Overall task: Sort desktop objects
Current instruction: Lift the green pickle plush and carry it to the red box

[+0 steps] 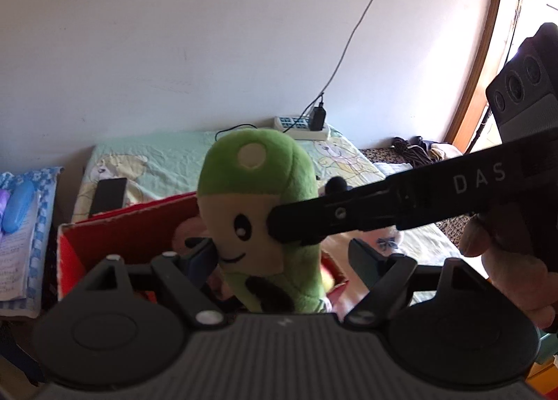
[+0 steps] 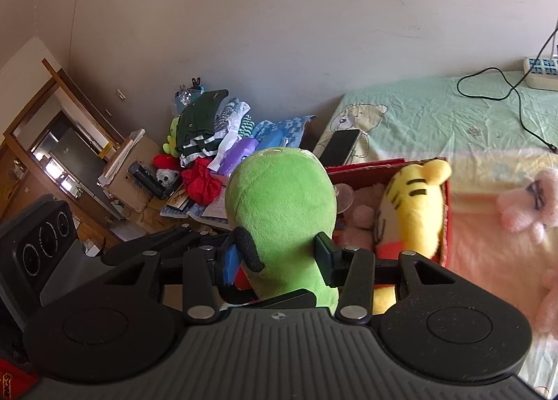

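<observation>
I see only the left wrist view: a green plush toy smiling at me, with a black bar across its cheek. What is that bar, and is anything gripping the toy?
Observer: The bar is one finger of the right gripper. From the right wrist view, that gripper is shut on the green plush toy from behind, with a finger on each side.
Operator: Is there anything in the red box behind it?
Observer: Yes, a yellow striped tiger plush lies inside the red box.
Operator: What is off to the left of the bed?
Observer: A heap of clothes is piled against the wall there.
</observation>
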Tool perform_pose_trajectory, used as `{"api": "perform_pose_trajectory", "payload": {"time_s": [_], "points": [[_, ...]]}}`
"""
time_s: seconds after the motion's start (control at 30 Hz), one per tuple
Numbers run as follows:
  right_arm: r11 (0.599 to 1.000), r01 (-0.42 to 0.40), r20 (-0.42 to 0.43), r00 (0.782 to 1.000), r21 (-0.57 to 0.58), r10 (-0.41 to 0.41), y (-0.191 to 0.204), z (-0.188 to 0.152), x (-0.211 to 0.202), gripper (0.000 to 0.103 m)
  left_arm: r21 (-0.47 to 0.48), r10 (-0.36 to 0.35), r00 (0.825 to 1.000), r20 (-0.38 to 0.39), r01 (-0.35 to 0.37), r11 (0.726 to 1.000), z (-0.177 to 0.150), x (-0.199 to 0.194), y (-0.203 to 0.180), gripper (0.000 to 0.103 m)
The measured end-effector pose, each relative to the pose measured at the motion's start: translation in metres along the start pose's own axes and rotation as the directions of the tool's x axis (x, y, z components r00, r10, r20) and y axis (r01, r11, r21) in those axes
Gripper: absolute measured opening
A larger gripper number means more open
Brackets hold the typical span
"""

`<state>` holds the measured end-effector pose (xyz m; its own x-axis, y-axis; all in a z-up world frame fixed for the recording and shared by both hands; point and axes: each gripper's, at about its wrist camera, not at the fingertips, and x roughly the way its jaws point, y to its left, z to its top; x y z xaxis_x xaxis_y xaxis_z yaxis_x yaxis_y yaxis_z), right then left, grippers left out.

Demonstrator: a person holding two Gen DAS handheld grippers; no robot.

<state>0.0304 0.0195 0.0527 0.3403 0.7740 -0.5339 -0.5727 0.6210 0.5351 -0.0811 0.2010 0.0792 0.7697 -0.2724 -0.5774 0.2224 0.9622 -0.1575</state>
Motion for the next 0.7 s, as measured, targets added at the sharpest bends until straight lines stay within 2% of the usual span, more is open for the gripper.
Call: {"api": "perform_pose_trajectory", "payload": {"time_s": [0.23,0.4,0.7], "points": [[1.000,0.018,-0.021,1.000,0.004,-0.018,0.013,0.006,0.048,0.048,-0.037,0.007,0.999,-0.033,-0.009,0.999,0.002,0.009,0.051,0.082],[0.999,0.026,-0.065,0.998,0.026,-0.025,0.011,0.005,0.083,0.048,-0.075,0.022,0.996,-0.086,-0.029,0.997,-0.005,0.025,0.079,0.082],[0.980,-0.082,-0.125,0.987,0.183,0.106,-0.011,-0.005,0.130,0.048,-0.134,0.069,0.984,-0.163,-0.091,0.987,-0.019,0.037,0.125,0.082]]}}
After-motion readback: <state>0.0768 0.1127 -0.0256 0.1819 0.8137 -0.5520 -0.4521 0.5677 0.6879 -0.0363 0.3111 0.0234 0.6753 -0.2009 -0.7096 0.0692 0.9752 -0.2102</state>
